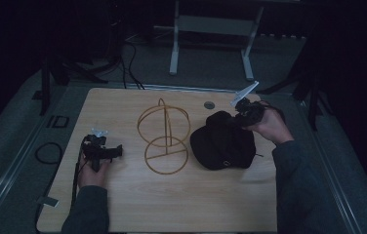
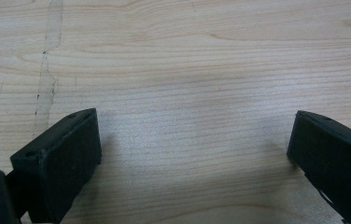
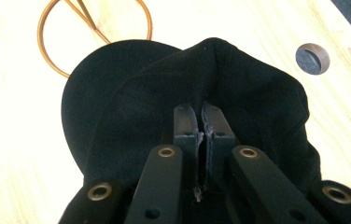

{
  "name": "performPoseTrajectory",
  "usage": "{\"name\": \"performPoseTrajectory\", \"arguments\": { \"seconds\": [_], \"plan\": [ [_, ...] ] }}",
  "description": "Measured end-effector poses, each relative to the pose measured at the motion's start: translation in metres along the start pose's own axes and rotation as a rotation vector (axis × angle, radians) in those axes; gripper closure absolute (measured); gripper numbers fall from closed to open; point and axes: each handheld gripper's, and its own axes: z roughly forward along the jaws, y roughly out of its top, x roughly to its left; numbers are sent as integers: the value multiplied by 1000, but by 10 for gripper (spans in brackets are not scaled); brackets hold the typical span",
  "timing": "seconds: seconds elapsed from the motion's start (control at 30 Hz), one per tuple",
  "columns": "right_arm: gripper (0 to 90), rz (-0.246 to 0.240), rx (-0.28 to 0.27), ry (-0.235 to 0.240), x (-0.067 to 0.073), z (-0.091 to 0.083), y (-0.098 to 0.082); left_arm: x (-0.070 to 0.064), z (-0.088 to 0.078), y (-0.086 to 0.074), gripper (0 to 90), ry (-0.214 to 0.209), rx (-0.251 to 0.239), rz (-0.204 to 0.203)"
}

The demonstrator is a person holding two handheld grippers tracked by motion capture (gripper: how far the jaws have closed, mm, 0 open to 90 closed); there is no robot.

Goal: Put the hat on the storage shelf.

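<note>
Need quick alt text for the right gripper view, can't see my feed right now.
The right gripper is shut on a fold of a black cap lying on a wooden table. A wire stand sits beyond the cap, and a round hole shows in the tabletop.

On my table (image 1: 123,204), the wire stand (image 1: 164,139) stood mid-board. The cap (image 1: 223,144) lay just right of it. A round hole (image 1: 209,105) sat behind the cap.
</note>
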Motion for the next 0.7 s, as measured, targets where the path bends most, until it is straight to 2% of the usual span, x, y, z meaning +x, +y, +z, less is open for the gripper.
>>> {"name": "performPoseTrajectory", "arguments": {
  "seconds": [0.2, 0.47, 0.7],
  "plan": [
    [862, -22, -6, -11, 2, -6, 4, 0, 0, 0, 26, 0, 1, -1],
    [862, -28, -26, -29, 1, -20, 8, 0, 0, 0, 26, 0, 1, -1],
    [862, -40, -21, -43, 1, -30, 13, 0, 0, 0, 25, 0, 0, -1]
  ]
}}
